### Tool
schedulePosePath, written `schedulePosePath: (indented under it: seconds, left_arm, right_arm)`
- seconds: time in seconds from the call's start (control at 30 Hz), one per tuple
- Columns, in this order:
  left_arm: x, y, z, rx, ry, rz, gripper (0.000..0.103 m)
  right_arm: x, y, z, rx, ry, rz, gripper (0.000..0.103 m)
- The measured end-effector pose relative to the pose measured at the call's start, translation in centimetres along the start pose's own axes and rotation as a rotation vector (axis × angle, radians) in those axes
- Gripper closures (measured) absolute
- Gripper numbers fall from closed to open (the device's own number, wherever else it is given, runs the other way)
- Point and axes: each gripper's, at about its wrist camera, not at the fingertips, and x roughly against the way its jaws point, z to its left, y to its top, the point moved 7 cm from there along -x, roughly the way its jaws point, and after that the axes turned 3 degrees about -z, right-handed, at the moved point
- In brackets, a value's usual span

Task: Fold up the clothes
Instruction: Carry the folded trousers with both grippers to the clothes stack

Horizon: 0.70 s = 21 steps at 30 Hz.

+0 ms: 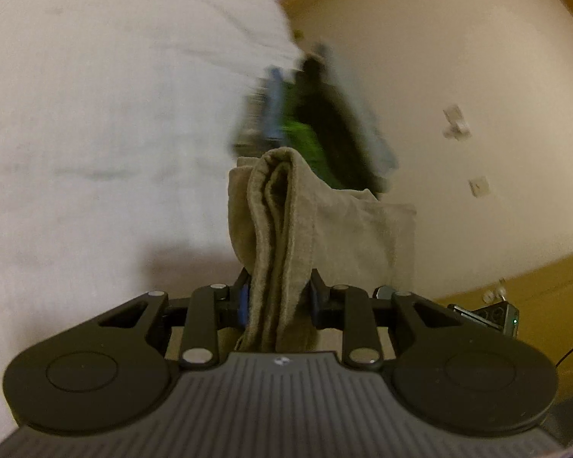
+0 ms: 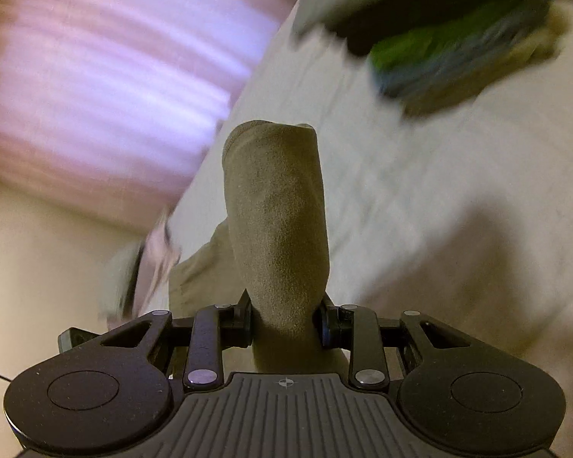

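A tan, soft garment (image 1: pixel 282 229) is bunched in my left gripper (image 1: pixel 279 294), whose jaws are shut on its folded layers; more of the cloth hangs to the right. My right gripper (image 2: pixel 286 320) is shut on another thick bunch of the same tan garment (image 2: pixel 279 221), which stands up between the jaws and trails off to the left. Both views are motion-blurred. A pile of other clothes, green, black and blue, (image 1: pixel 313 114) lies beyond the left gripper and shows at the upper right of the right wrist view (image 2: pixel 458 45).
A white bedsheet (image 1: pixel 95 114) fills the left of the left wrist view and lies under the right gripper (image 2: pixel 439 191). A cream wall (image 1: pixel 458 76) with wall plates stands on the right. A pink striped cloth (image 2: pixel 95 76) is at the left.
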Motion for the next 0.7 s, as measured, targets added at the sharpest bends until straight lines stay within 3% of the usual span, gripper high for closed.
schedulePosePath:
  seconds: [0.2, 0.37, 0.53, 0.7]
  left_arm:
    - [-11.2, 7.4, -10.6, -0.091, -0.066, 0.011, 0.08]
    - [-20.0, 14.5, -18.1, -0.152, -0.079, -0.01, 0.08]
    - [-25.9, 19.9, -21.3, -0.171, -0.036, -0.015, 0.079]
    - [-30.5, 23.2, -20.8, -0.165, 0.013, 0.006, 0.079]
  right_arm:
    - [4.3, 14.2, -1.7, -0.04, -0.004, -0.11, 0.074]
    - [4.7, 25.0, -2.3, -0.051, -0.006, -0.154, 0.073]
    - [3.3, 32.7, -4.6, -0.098, 0.0, -0.15, 0.073]
    - [1.4, 36.1, -7.4, -0.148, -0.009, -0.127, 0.073]
